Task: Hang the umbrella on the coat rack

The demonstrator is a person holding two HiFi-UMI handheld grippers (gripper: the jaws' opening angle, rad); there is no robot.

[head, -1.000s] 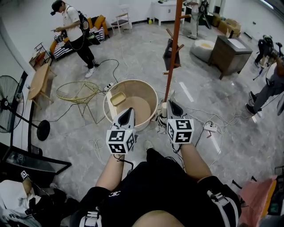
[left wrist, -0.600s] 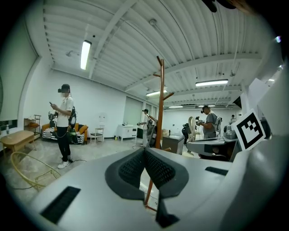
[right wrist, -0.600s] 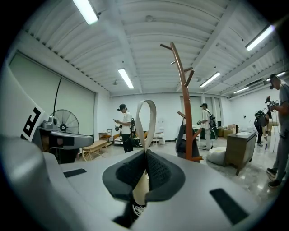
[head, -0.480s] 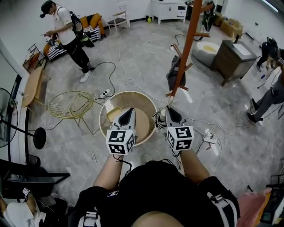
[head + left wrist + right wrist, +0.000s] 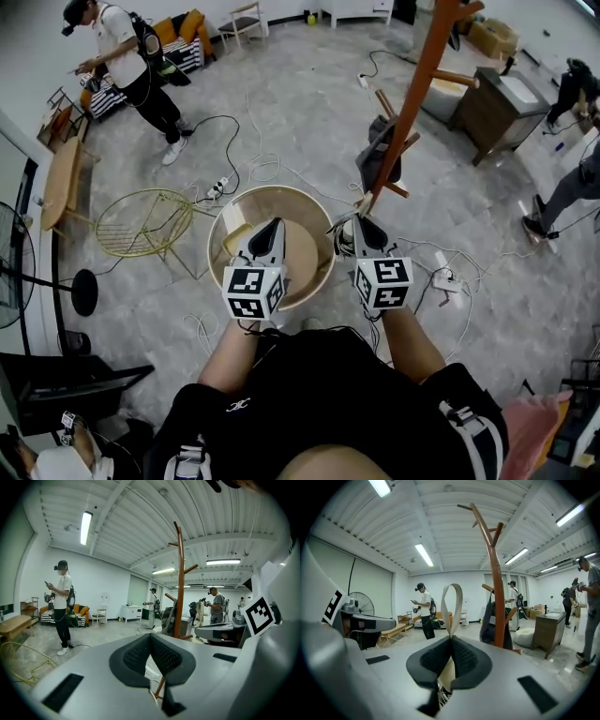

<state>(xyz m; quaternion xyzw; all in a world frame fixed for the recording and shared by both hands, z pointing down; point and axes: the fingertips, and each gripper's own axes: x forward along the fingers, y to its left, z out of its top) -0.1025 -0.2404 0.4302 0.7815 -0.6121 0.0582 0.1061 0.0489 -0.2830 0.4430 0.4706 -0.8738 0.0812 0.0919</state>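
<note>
My right gripper (image 5: 360,223) (image 5: 452,638) is shut on the beige strap loop (image 5: 452,606) of the umbrella. The folded, dark-and-white patterned umbrella (image 5: 343,241) hangs just below the jaws, mostly hidden. The orange-brown coat rack (image 5: 412,103) (image 5: 496,588) (image 5: 180,583) stands right in front, slightly to the right. A dark bag (image 5: 378,157) hangs on one of its lower pegs. My left gripper (image 5: 271,228) (image 5: 151,636) is shut with nothing between its jaws, level with the right one over the tub.
A round wooden tub (image 5: 223,225) sits on the floor below the grippers. A yellow wire chair (image 5: 145,223) stands to its left. Cables and a power strip (image 5: 444,277) lie around the rack's foot. A wooden cabinet (image 5: 492,94) and people (image 5: 122,56) stand farther off.
The view has moved forward: the coat rack is closer and leans across the upper right. Both grippers stay shut, now over the tub's near rim.
</note>
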